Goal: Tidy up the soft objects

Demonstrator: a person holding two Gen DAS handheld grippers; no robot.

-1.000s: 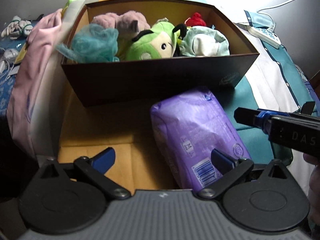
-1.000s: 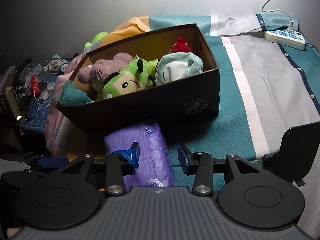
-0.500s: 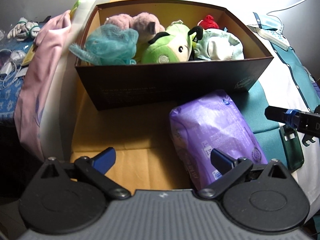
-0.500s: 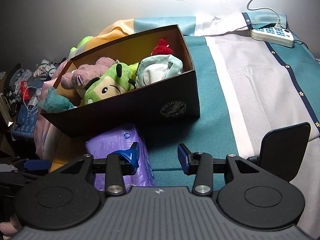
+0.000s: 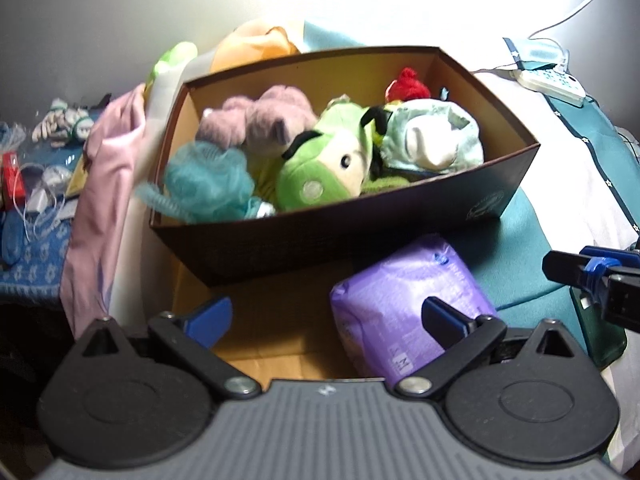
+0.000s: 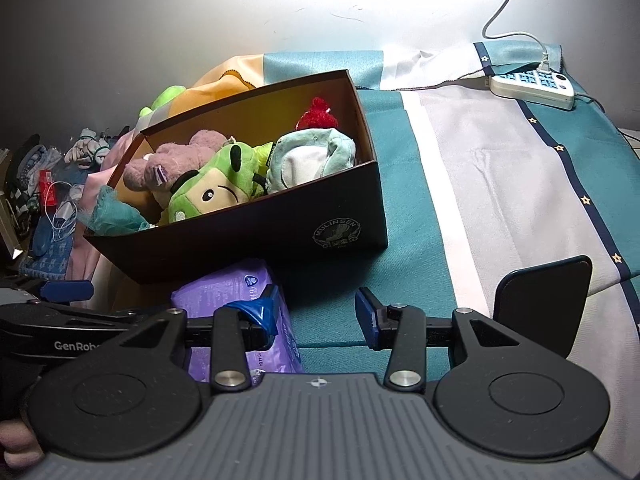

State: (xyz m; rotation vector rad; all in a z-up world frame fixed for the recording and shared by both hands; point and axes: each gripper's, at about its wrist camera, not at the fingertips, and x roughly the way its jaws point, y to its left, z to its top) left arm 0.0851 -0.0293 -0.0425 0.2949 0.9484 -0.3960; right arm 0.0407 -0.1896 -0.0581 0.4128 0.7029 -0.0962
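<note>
A dark brown box (image 5: 360,232) (image 6: 280,236) holds a green plush (image 5: 320,172) (image 6: 208,188), a pink plush (image 5: 260,120), a teal mesh puff (image 5: 208,184), a pale blue soft toy (image 5: 432,140) and a red plush (image 5: 408,86). A purple soft pack (image 5: 404,300) (image 6: 232,292) lies on the bed just in front of the box. My left gripper (image 5: 326,316) hovers open above the pack's near end, its right finger over the pack. My right gripper (image 6: 314,314) is open over teal cloth, with the pack behind its left finger.
A white power strip (image 6: 532,86) with its cord lies at the far right on the striped bedspread (image 6: 500,184). A dark flat panel (image 6: 540,304) stands near my right gripper. Pink cloth (image 5: 108,184) and small clutter (image 5: 36,168) lie left of the box.
My left gripper has risen and drawn back, so the pack looks smaller and the box is seen more from above. The right view swung slightly rightward. Both jaws kept their width.
</note>
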